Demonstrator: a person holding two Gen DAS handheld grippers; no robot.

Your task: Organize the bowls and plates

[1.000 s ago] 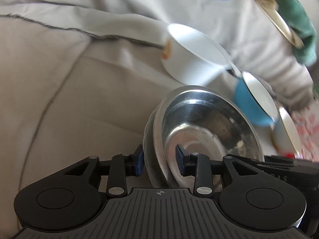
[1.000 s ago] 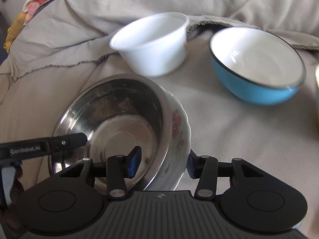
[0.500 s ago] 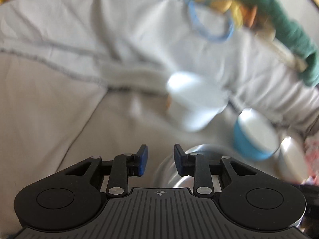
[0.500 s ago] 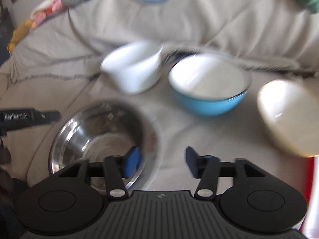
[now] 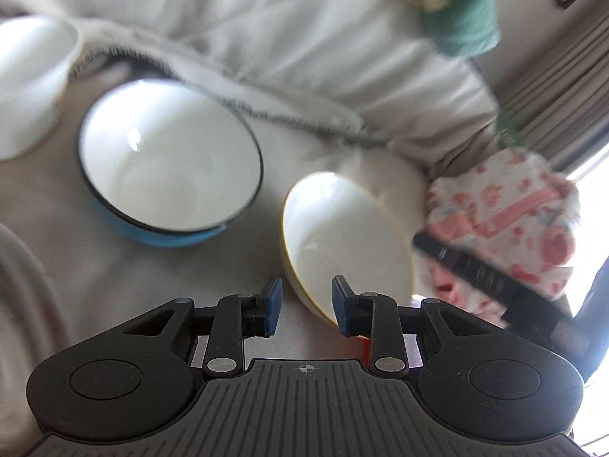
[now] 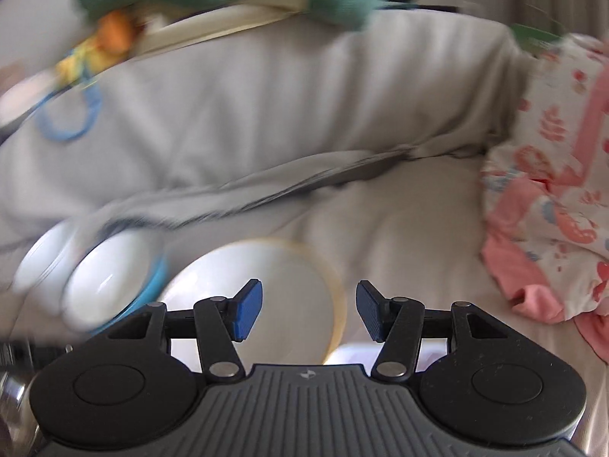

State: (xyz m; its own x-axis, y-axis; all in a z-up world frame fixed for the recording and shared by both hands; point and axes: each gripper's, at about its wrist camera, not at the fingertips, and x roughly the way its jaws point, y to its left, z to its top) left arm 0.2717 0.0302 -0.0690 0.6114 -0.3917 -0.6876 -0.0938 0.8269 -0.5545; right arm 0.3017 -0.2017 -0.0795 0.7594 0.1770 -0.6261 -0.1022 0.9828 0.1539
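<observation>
On the sheet-covered bed [image 5: 342,76], three loose bowls sat in a rough row: a white bowl [image 5: 26,87] at the far left, a blue bowl [image 5: 171,160] beside it, and a yellow-rimmed bowl [image 5: 342,236] nearest the pink flowered cloth [image 5: 506,221]. None of them was nested, so the sorting was likely only partly done. The yellow-rimmed bowl leaned on its side in the soft bedding, which probably explains why it tipped toward the blue one.

The left hand-held gripper [image 5: 303,306] hung just above that bowl's near rim with its jaws partly apart and nothing between them; they had just been narrowing. The right hand-held gripper [image 6: 309,312] pointed at the same bowl [image 6: 259,293] from the other side, jaws moderately spread and empty after just widening. Both seemed lined up to lift this bowl next, one on each edge, since a tilted bowl on a yielding bed would slip from a single pinch.
</observation>
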